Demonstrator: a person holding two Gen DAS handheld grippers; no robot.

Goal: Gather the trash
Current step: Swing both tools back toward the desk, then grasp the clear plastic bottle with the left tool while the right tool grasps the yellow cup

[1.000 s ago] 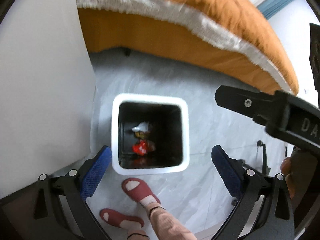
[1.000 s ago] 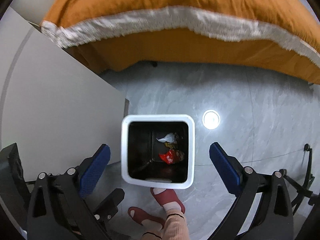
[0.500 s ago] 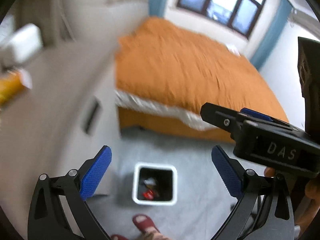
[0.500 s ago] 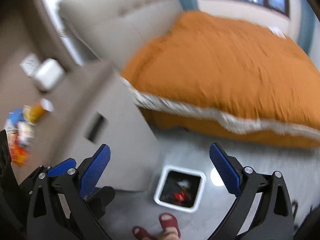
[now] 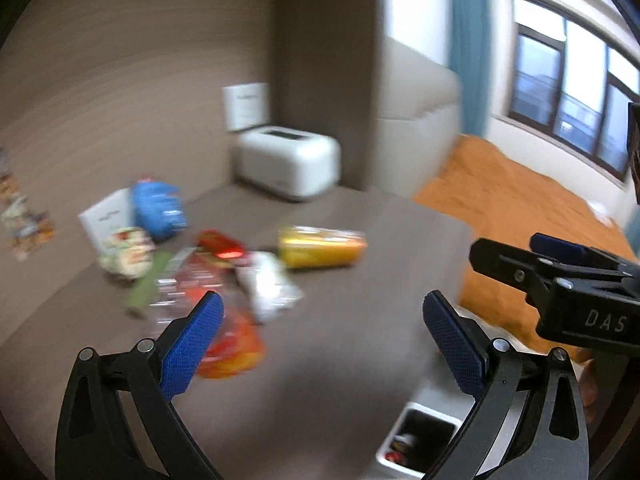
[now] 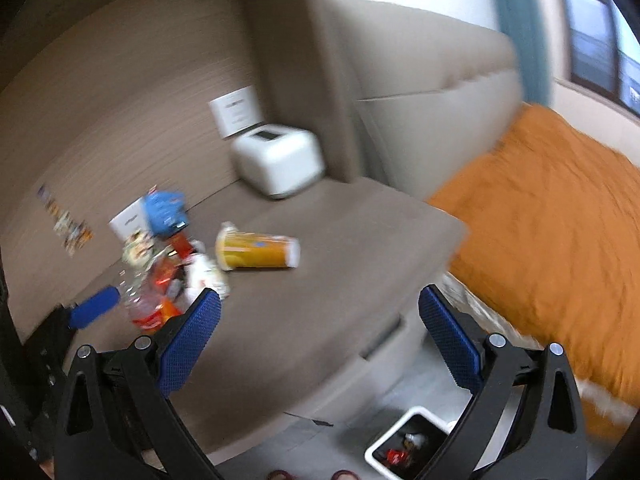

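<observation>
Trash bin [image 6: 406, 450] below my right tool [image 6: 318, 338] holds some scraps; both tools spread and empty, wrappers [image 5: 224, 280] ahead on the table [image 5: 340, 340] remain.

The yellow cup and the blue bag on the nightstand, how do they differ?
The yellow cup lies on its side; the blue bag looks propped up, though blur makes that uncertain. The yellow cup is a long tapered tube with a white rim, the blue bag a soft crumpled pouch. The yellow cup lies apart toward the bed side, while the blue bag sits farther back beside a white card. Both are on the nightstand, untouched by either hand-held gripper.
</observation>
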